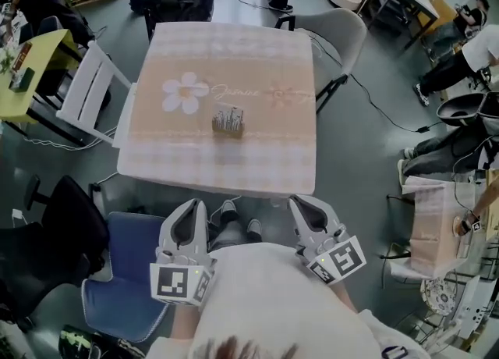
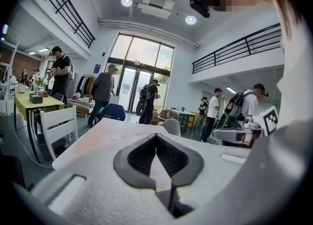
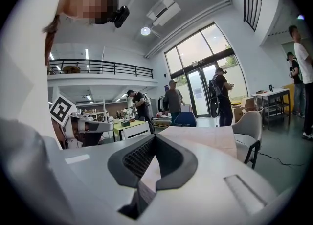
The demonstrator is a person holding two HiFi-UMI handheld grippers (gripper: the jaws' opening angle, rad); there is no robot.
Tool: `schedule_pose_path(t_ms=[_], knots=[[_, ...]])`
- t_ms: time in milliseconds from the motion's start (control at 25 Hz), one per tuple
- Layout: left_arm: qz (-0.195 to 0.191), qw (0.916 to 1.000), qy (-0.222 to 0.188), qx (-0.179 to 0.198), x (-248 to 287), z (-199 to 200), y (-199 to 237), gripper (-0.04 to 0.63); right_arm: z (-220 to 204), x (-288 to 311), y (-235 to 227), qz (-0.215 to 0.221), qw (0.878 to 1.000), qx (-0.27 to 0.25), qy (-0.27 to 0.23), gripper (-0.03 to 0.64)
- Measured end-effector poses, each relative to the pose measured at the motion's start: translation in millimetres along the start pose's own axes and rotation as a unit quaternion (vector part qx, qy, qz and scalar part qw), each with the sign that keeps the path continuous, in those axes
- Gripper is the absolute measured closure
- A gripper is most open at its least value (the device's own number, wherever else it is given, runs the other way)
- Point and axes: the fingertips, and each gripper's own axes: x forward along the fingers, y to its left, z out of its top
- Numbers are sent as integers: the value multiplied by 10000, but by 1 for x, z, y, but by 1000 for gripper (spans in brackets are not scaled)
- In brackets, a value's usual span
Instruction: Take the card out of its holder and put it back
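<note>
Closest in, both grippers are held low against the person's pale shirt (image 1: 265, 287), just short of the near edge of the table (image 1: 156, 154). The left gripper (image 1: 198, 206) and right gripper (image 1: 301, 203) each have their jaws pressed together with nothing between them. Well ahead of both, roughly midway between them, the small card holder (image 1: 228, 122) stands upright at the centre of the peach checked cloth, near a printed white flower (image 1: 185, 92). Any card in it is too small to make out. A blue chair (image 1: 125, 271) sits just left of the left gripper.

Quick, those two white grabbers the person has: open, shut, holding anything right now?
White left gripper with black pads: closed, holding nothing.
White right gripper with black pads: closed, holding nothing.
</note>
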Motion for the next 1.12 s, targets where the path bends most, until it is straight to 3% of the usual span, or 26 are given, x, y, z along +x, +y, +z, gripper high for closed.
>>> schedule_pose_path(t_ms=[600, 1120], knots=[[-371, 9992, 57, 146, 40, 21, 56, 589, 10, 63, 3, -309, 9994, 77, -115, 618], [-28, 10000, 91, -3, 61, 24, 71, 589, 17, 100, -16, 111, 9999, 38, 2, 618]])
